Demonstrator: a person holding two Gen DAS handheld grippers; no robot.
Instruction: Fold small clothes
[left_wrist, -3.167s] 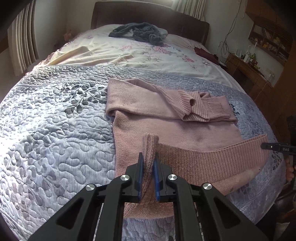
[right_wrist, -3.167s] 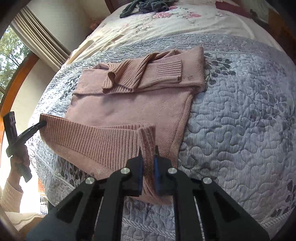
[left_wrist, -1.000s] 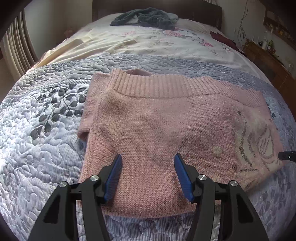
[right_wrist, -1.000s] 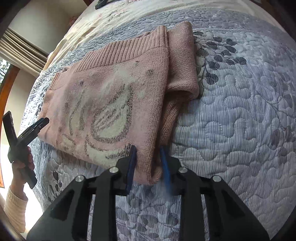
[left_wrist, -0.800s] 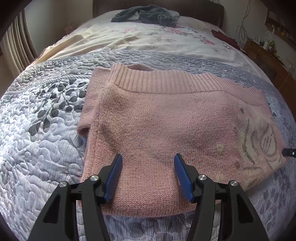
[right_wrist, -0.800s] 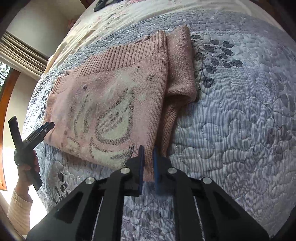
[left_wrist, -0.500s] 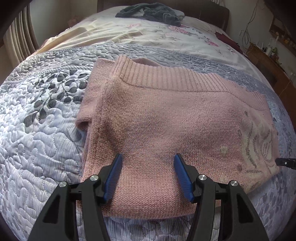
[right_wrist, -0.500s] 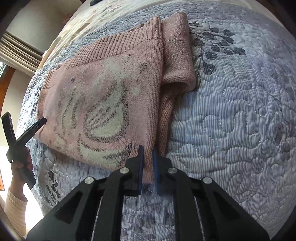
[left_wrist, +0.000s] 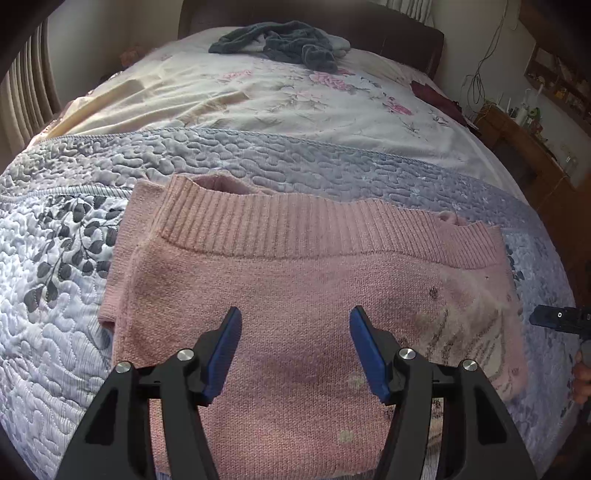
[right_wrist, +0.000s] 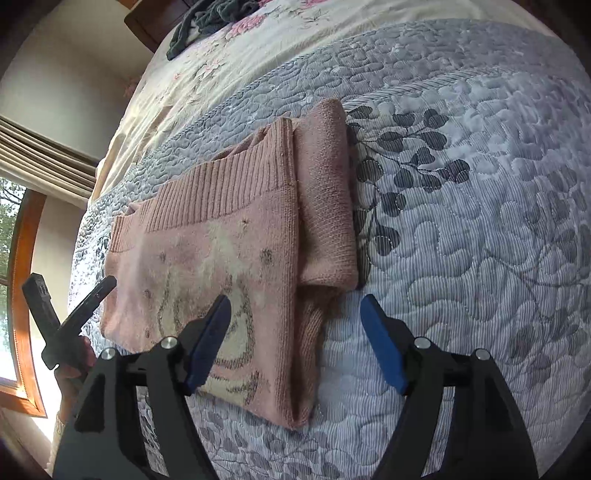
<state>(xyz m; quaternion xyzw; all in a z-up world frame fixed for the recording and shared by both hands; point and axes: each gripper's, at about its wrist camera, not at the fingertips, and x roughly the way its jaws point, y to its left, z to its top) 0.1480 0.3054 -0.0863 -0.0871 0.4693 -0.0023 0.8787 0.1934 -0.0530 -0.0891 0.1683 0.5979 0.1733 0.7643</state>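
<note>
Both my grippers hang over the near edge of the bed, holding nothing. Left gripper (left_wrist: 295, 332): fingers (left_wrist: 225, 350) spread wide, hovering above the near half of the pink sweater (left_wrist: 295, 295). Right gripper (right_wrist: 295, 325): fingers (right_wrist: 207, 339) just as wide, straddling the sweater's right edge, one finger over the knit, the other over bare quilt (right_wrist: 461, 258).

The sweater lies folded into a flat rectangle on the grey-blue quilted cover, near the foot of the bed. The ribbed hem band (left_wrist: 295, 229) sits on the far edge, so I judge the bottom half is doubled over the top; that placement makes sense, it traps the sleeves inside. A rolled side fold (right_wrist: 325, 206) sticks out past the top layer on the right, which is probably why my right gripper sits there: that edge needs tucking or a second fold. The pale leaf-like pattern (right_wrist: 221, 295) faces up on the right half.

From the right wrist view the left gripper's handle (right_wrist: 66, 317) shows at the sweater's far side, held in a hand (right_wrist: 74, 369).

Beyond the quilt: floral sheet (left_wrist: 277, 99), then a dark heap of clothes (left_wrist: 280, 40) by the headboard (left_wrist: 388, 33), likely next in the queue. Side cabinet (left_wrist: 524, 140) to the right with small clutter.

Writing: none readable. No garment tag in view; small marks on the other gripper's tip (left_wrist: 557, 315) are too tiny to read.
</note>
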